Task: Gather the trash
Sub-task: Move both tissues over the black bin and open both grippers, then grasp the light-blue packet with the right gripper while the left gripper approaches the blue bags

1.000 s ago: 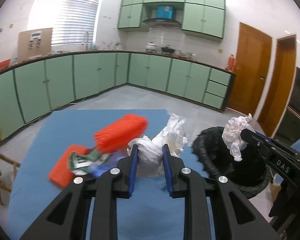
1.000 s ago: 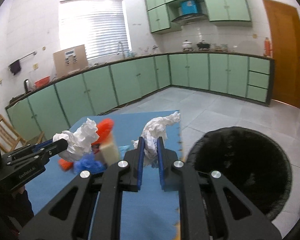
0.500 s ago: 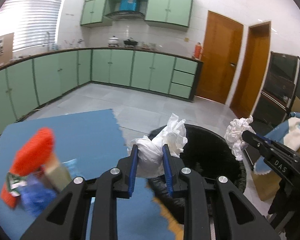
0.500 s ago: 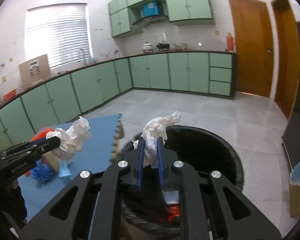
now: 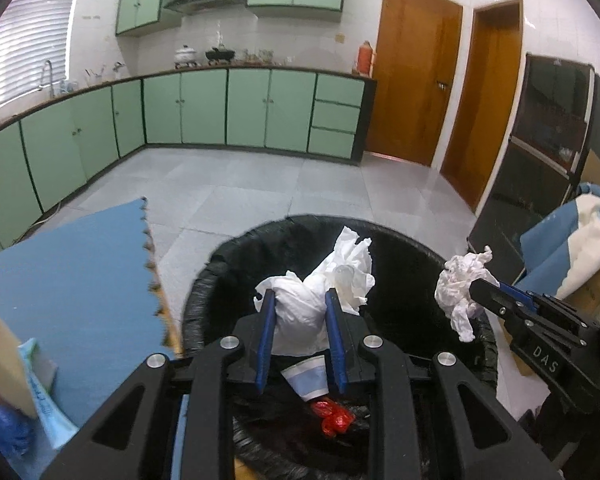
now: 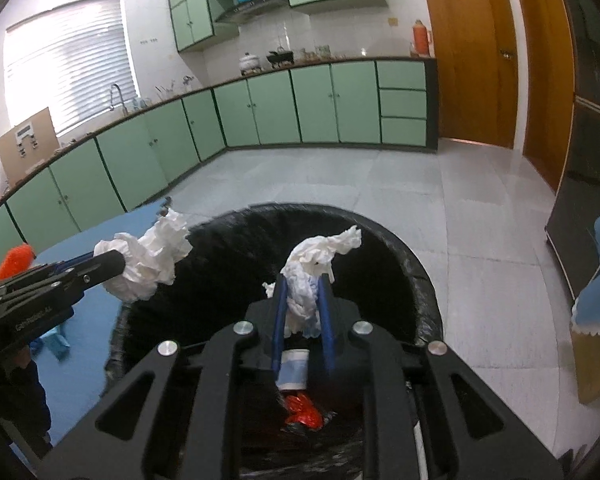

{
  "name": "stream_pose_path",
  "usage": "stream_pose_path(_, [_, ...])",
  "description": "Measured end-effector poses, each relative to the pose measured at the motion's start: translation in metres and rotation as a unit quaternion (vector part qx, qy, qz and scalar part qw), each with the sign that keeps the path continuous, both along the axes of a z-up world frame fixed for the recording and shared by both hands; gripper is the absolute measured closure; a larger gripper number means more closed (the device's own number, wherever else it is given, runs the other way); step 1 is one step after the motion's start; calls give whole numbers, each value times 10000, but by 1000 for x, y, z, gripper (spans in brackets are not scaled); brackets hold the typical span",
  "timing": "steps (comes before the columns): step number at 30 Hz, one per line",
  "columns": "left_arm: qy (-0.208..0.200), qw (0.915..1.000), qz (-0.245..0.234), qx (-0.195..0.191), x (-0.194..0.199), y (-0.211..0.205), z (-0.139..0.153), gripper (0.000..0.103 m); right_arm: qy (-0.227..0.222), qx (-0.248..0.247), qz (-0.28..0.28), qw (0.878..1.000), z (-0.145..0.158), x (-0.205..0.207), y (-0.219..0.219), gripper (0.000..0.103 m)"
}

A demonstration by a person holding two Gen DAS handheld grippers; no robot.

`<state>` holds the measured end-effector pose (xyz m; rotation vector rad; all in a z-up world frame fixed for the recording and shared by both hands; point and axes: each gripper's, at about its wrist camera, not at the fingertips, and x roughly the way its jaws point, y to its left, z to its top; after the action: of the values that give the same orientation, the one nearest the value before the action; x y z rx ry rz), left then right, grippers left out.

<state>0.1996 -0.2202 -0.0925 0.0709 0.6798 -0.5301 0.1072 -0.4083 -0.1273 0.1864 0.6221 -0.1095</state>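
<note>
Both of your loads are crumpled white paper tissue: very light, soft, springy, with nothing to break. It compresses under the pads and may cling to them on release, so a pinch through the dense middle of each wad is the right hold, not the loose tails.

Your left gripper (image 5: 300, 334) is clamped on the larger crumpled white tissue wad (image 5: 314, 300), which bulges between the blue pads and fans out toward 1 o'clock. The jaws have just been opening a little, but the pads look to be pressing the paper.

Your right gripper (image 6: 302, 314) pinches the smaller twisted white tissue strip (image 6: 314, 270), its tail pointing to 1 o'clock. Those jaws have just been opening from fully closed, with the strip between them and, as far as shows, touching both pads.

Both wads hang over the mouth of the round black-lined trash bin (image 5: 220, 280). Inside it, at 6 o'clock, lie a white-and-blue paper cup (image 5: 306, 378) and a crumpled red wrapper (image 5: 334, 422). Expect the tissue to drop slowly; a slight shake may free it.
</note>
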Motion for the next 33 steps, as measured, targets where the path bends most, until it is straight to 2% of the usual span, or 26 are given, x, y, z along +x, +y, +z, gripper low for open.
stream_pose_path(2, [76, 10000, -18, 51, 3, -9, -5, 69, 112, -29, -34, 9999, -8, 2, -3, 74])
stream_pose_path(3, [88, 9999, -13, 59, 3, -10, -5, 60, 129, -42, -73, 9999, -10, 1, -4, 70])
stream_pose_path(5, [84, 10000, -4, 41, 2, -9, -4, 48, 141, -22, -156, 9998, -9, 1, -5, 51])
stream_pose_path(6, [61, 10000, 3, 48, 1, -8, -4, 44, 117, -32, -232, 9997, -9, -2, -7, 46])
stream_pose_path(8, [45, 10000, 15, 56, 0, -3, -2, 42, 40, -66, -335, 9994, -6, -8, -7, 27])
stream_pose_path(10, [23, 10000, 55, 35, -1, 5, 3, 41, -59, -97, -460, 9989, 0, -15, -5, 14])
stream_pose_path(11, [-11, 10000, 84, 32, -4, 10, 6, 39, -96, -72, -509, 9986, 3, -19, -3, 11])
stream_pose_path(17, [-360, 9990, 264, 18, -25, 51, 33, 30, -373, 51, -390, 9985, 28, -31, 17, 10])
stream_pose_path(24, [-569, 9951, 812, 2, -50, 125, 52, 29, -612, 79, 77, 9981, 53, -34, 76, 9])
stream_pose_path(33, [-755, 9796, 1841, 276, -81, 233, 48, 29, -632, 118, 943, 9935, 58, -16, 172, 9])
